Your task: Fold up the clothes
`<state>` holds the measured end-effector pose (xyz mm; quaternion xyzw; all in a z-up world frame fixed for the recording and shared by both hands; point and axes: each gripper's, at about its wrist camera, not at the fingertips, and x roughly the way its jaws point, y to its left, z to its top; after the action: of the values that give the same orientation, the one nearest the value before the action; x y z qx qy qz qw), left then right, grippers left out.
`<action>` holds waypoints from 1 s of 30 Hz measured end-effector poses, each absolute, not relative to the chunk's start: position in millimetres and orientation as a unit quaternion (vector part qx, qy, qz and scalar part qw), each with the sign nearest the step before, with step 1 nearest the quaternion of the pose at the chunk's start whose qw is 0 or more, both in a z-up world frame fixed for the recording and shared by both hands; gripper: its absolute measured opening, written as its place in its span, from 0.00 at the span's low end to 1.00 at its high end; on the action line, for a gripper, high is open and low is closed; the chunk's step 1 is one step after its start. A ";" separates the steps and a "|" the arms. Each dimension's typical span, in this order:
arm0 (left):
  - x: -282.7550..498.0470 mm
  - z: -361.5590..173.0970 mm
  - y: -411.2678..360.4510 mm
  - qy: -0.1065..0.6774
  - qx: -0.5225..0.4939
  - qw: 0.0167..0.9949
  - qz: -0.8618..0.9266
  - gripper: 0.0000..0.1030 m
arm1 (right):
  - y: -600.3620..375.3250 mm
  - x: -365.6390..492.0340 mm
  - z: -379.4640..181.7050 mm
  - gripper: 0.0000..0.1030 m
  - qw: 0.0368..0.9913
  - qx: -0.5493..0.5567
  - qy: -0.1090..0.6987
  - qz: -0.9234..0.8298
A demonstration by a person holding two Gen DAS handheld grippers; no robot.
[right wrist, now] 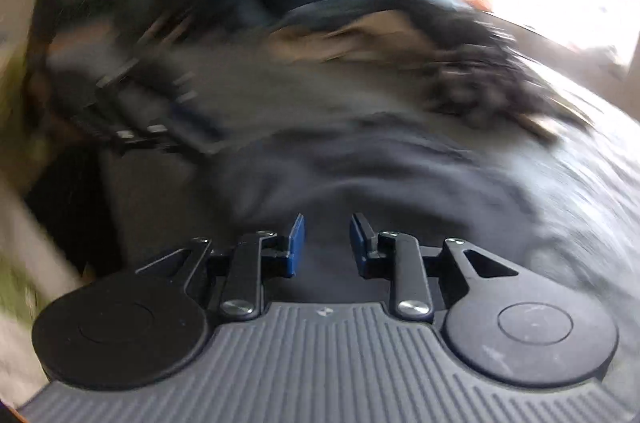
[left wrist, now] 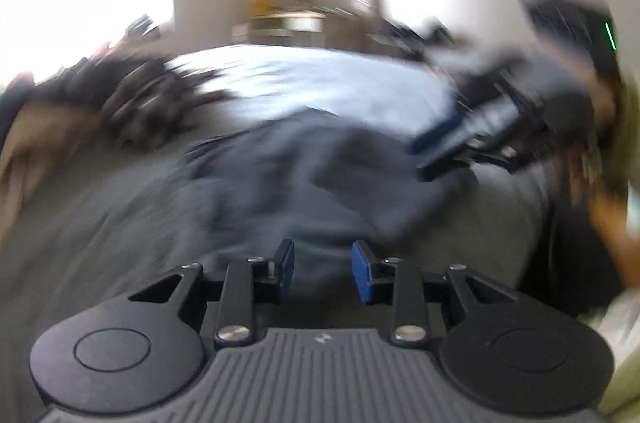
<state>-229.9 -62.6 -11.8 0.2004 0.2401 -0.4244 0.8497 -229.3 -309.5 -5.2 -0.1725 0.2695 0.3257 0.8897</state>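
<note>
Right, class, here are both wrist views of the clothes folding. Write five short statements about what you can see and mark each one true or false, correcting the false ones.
1. The left gripper has a gap between its blue pads. True.
2. The right gripper is clamped on a white towel. False: nothing shows between its pads, and grey cloth lies beyond them.
3. A grey garment lies crumpled on the bed. True.
4. The bed is bare apart from that garment. False: a dark pile of clothes lies further back.
5. Both pictures are sharp. False: both are heavily blurred.
</note>
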 end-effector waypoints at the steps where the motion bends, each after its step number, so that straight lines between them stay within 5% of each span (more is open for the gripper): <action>1: -235.3 -16.3 -70.9 0.231 0.232 0.843 -0.427 0.34 | -296.1 -234.8 -10.5 0.24 0.882 -0.203 0.269 0.328; 9: -242.1 -45.1 -107.9 0.194 0.374 0.805 -0.417 0.33 | -242.8 -248.7 -38.7 0.25 0.833 -0.374 0.256 0.318; 12: -236.6 -56.2 -113.6 0.196 0.395 0.793 -0.420 0.09 | -238.3 -243.2 -50.6 0.21 0.824 -0.398 0.271 0.300; 14: -236.5 -56.3 -110.5 0.188 0.407 0.790 -0.418 0.03 | -240.2 -242.0 -53.5 0.05 0.826 -0.414 0.270 0.271; 30: -235.8 -57.9 -89.7 0.181 0.447 0.761 -0.433 0.03 | -278.4 -280.5 -66.4 0.03 0.814 -0.480 0.274 0.182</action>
<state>-235.8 -89.7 -57.9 0.4474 0.1810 -0.4328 0.7615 -280.5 -278.4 -66.4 -0.4796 0.2739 0.1818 0.8136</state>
